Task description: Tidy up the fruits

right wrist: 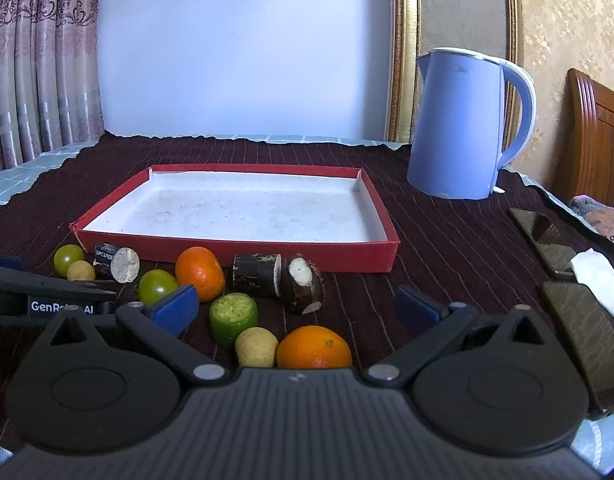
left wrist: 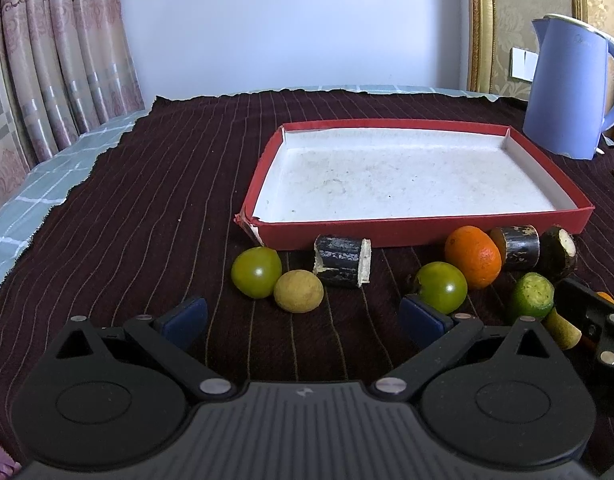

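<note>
A shallow red box (left wrist: 419, 232) (right wrist: 235, 254) with a white floor stands on the dark cloth with nothing in it. In front of it lie the fruits. The left wrist view shows a green tomato (left wrist: 256, 266), a yellowish round fruit (left wrist: 298, 291), a dark cane piece (left wrist: 343, 261), another green tomato (left wrist: 443, 287), an orange (left wrist: 473, 257), more cane pieces (left wrist: 515, 247) and a cut green piece (left wrist: 533, 295). My left gripper (left wrist: 305, 318) is open just short of the yellowish fruit. My right gripper (right wrist: 297, 306) is open around a cut green piece (right wrist: 233, 316), a yellowish fruit (right wrist: 257, 346) and an orange (right wrist: 314, 347).
A blue kettle (left wrist: 571, 88) (right wrist: 467, 124) stands behind the box at the right. Two phones (right wrist: 547, 236) and a white tissue (right wrist: 599, 280) lie at the right edge. Curtains hang on the left. The left gripper's body (right wrist: 47, 300) shows at the right view's left edge.
</note>
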Tool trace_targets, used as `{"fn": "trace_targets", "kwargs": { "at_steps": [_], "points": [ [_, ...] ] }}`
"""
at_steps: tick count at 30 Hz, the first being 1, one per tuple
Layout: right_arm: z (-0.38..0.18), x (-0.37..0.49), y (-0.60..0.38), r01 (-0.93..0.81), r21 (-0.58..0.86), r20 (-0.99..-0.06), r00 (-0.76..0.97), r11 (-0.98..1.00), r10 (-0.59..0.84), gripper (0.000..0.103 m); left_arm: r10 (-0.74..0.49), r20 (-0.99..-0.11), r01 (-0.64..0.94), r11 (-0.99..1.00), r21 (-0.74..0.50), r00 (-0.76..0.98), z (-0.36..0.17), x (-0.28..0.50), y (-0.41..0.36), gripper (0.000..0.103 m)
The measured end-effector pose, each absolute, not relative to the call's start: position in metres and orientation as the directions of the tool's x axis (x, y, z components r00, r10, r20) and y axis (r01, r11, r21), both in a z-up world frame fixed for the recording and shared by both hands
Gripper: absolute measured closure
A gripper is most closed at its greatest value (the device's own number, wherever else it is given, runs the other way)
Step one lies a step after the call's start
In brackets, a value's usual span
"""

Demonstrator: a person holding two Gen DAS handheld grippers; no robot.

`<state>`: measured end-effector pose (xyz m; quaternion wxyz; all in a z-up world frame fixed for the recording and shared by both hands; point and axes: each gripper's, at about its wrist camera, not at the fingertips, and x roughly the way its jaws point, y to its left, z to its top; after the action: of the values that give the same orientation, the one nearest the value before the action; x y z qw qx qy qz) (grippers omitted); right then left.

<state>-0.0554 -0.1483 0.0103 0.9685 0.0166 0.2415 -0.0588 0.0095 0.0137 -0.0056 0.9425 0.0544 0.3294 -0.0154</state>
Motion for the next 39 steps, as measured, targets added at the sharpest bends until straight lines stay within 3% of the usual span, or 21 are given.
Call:
{"fn": "trace_targets", "kwargs": {
  "at_steps": [39],
  "points": [
    [0.0082, -0.0600, -0.1522, 0.117, 0.013, -0.462, 0.881, 0.993, -0.097, 0.000, 0.016, -0.628, 0.049, 0.995, 0.086, 0.778, -0.0094, 0.0092, 0.0180, 0.000]
  ]
}}
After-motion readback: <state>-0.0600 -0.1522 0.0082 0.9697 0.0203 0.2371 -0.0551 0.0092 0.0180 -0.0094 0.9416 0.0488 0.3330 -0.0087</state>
